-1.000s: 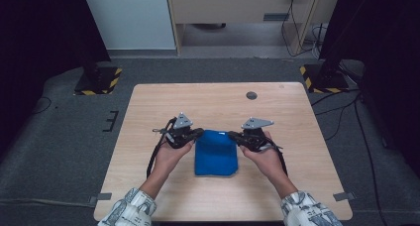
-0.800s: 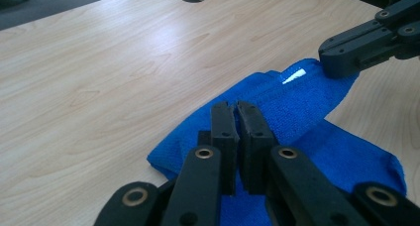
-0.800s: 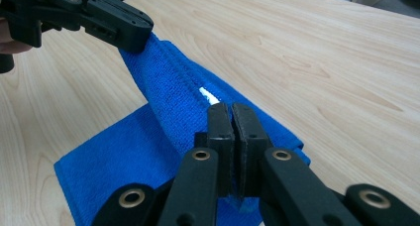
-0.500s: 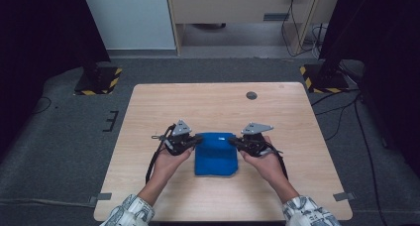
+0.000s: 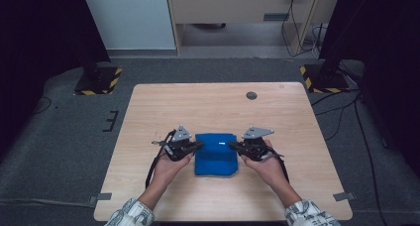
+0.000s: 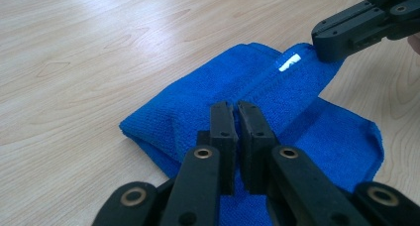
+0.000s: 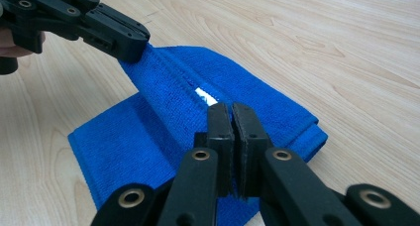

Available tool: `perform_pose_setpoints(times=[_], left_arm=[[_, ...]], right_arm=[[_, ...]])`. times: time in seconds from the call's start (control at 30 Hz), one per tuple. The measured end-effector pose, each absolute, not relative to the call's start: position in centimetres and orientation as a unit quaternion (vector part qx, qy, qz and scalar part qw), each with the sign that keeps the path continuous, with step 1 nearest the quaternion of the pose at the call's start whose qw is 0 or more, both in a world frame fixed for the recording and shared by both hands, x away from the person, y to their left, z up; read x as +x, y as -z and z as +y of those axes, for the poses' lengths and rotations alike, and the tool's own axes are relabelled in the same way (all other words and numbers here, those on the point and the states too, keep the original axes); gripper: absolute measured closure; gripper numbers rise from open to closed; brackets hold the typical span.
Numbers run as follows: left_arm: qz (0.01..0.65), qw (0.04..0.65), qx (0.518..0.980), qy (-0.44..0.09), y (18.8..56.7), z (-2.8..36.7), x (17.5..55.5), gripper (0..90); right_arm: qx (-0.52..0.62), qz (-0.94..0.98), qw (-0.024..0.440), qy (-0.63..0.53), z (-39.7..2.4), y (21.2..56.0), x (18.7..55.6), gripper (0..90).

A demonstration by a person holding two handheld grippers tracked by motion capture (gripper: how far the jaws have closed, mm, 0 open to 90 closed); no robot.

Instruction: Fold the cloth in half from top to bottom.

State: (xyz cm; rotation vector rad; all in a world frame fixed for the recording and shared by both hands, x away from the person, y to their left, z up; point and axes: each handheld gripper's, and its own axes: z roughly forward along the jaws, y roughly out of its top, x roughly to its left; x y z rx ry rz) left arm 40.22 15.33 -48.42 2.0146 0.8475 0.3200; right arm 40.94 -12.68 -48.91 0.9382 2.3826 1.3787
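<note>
Blue microfibre cloth (image 5: 216,154): folded, lying at the bench's near centre, its top fold pinched up into a ridge with a white tag.

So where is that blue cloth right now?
In the high view the blue cloth lies folded on the near half of the wooden table, between the left gripper and the right gripper, each pinching its upper edge.
</note>
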Motion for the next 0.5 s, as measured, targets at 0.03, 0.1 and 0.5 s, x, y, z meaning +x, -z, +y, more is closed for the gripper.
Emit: perform_pose_setpoints(times=[0.03,0.1,0.5], left_arm=[[0.342,0.449,0.815,-0.129,48.4,15.3,40.2,85.5],[0.341,0.448,0.816,-0.130,48.6,15.3,40.0,85.4],[0.336,0.446,0.820,-0.131,49.2,15.4,39.1,84.4]], right_arm=[[0.319,0.814,0.116,-0.471,-12.7,48.9,40.8,87.6],[0.316,0.816,0.116,-0.470,-12.7,48.8,40.6,87.6],[0.312,0.819,0.110,-0.468,-12.8,49.5,39.7,87.5]])
